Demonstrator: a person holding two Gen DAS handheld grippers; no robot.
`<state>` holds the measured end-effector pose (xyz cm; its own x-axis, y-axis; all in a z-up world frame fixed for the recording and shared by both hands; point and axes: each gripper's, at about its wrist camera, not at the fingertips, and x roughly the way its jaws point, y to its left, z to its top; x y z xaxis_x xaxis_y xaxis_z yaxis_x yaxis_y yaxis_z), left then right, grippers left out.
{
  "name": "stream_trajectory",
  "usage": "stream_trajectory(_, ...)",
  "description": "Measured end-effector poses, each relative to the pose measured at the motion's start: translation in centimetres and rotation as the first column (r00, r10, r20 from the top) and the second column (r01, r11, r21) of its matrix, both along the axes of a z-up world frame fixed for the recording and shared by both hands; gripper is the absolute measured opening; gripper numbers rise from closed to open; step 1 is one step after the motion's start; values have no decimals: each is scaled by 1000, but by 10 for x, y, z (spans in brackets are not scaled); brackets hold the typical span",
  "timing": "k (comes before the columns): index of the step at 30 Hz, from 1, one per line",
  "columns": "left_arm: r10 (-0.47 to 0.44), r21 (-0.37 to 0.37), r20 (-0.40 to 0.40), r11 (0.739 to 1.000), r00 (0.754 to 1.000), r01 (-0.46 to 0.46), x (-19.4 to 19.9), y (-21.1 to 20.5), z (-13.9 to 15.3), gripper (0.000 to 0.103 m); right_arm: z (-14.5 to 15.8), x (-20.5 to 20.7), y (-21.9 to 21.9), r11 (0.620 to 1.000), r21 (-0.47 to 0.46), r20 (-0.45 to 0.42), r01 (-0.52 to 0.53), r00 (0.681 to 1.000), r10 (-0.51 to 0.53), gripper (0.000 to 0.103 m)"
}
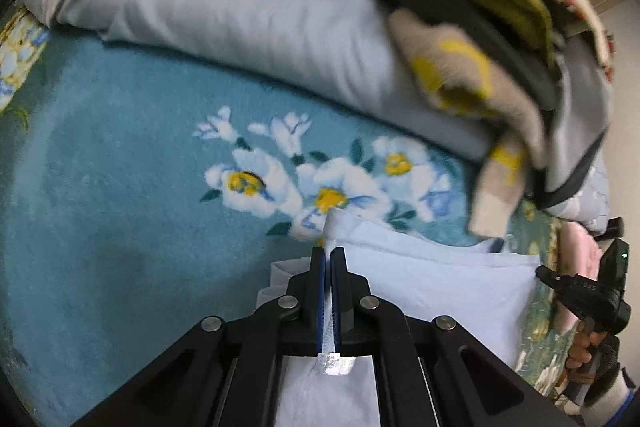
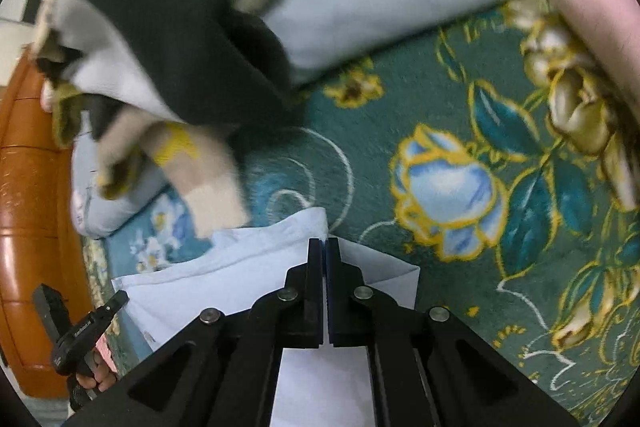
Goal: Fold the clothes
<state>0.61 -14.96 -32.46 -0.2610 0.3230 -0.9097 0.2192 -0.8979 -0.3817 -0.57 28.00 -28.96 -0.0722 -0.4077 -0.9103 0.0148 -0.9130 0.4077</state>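
Pale blue cloth fills the space right under both cameras: the light blue garment (image 1: 432,287) is stretched between the two tools above the floral blanket (image 1: 120,187). Left gripper (image 1: 329,259) is pressed tight on one seam edge, fabric visibly sandwiched between its fingers. Right gripper (image 2: 323,251) is also closed, pinching the opposite corner. Its long axis seems to run from one gripper to the other, neither hand nearer. Beyond, the unfolded clothes pile (image 1: 480,7) slumps on the grey quilt (image 1: 240,7).
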Motion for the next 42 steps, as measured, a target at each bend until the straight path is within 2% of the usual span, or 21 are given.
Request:
stream_trajectory(3, 15, -13, 31, 1000, 999, -15, -4, 0, -8, 3, -8, -3, 0, 1000, 23, 14, 9, 1000, -9, 1)
stream_trajectory(7, 70, -8, 42, 998, 997, -69, -2, -10, -3, 5, 2, -4, 9, 997, 71, -14, 16, 1000, -15, 2)
stream_trajectory(10, 100, -40, 38, 994, 994, -98, 7, -17, 8, 6, 12, 2, 24, 997, 72, -21, 29, 999, -28, 2)
stream_trajectory(12, 111, -52, 33, 993, 993, -109, 17, -16, 18, 8, 19, 13, 36, 997, 71, -25, 33, 999, -31, 2)
stream_trajectory(14, 121, -50, 26, 992, 992, -120, 32, -10, 28, 17, 21, 33, 48, 998, 49, -2, 42, 999, -42, 4)
stream_trajectory(15, 117, -33, 31, 993, 993, -116, 41, -1, 30, 19, 21, 46, 56, 998, 37, 16, 51, 999, -52, 5)
stream_trajectory(17, 99, 14, 47, 995, 994, -100, 61, 22, 31, 22, 11, 77, 68, 997, 3, 74, 82, 994, -82, 17)
stream_trajectory(18, 90, 37, 55, 995, 994, -93, 71, 33, 32, 22, 6, 93, 74, 995, -14, 105, 99, 990, -97, 20)
stream_trajectory(21, -23, 76, 109, 997, 994, 15, 102, 92, 22, 22, -11, 140, 91, 986, -55, 198, 159, 969, -145, 24)
stream_trajectory(23, -104, 89, 144, 992, 984, 92, 119, 130, 11, 22, -22, 163, 100, 975, -69, 251, 209, 950, -186, 31)
stream_trajectory(26, -168, 51, 194, 986, 966, 161, 138, 171, -9, 22, -32, 182, 108, 955, -105, 299, 276, 925, -235, 37)
stream_trajectory(28, -160, 19, 261, 987, 952, 160, 149, 187, -27, 22, -37, 186, 106, 949, -131, 310, 288, 921, -237, 39)
stream_trajectory(30, -147, -19, 249, 988, 957, 156, 156, 196, -33, 22, -40, 186, 103, 951, -132, 307, 279, 924, -229, 39)
stream_trajectory(32, -112, -24, 243, 992, 964, 121, 157, 195, -32, 22, -42, 185, 101, 949, -142, 303, 282, 925, -230, 42)
stream_trajectory(34, -75, -4, 247, 997, 966, 79, 157, 190, -31, 22, -43, 183, 99, 940, -164, 298, 300, 923, -243, 41)
stream_trajectory(36, -53, 12, 253, 999, 966, 51, 158, 186, -31, 22, -43, 182, 96, 937, -173, 297, 303, 923, -244, 32)
stream_trajectory(38, -54, 15, 257, 999, 965, 52, 159, 186, -31, 22, -42, 182, 91, 939, -175, 299, 296, 925, -236, 10)
stream_trajectory(42, -74, 18, 271, 997, 960, 72, 160, 185, -33, 22, -27, 181, 83, 936, -175, 261, 307, 931, -257, 6)
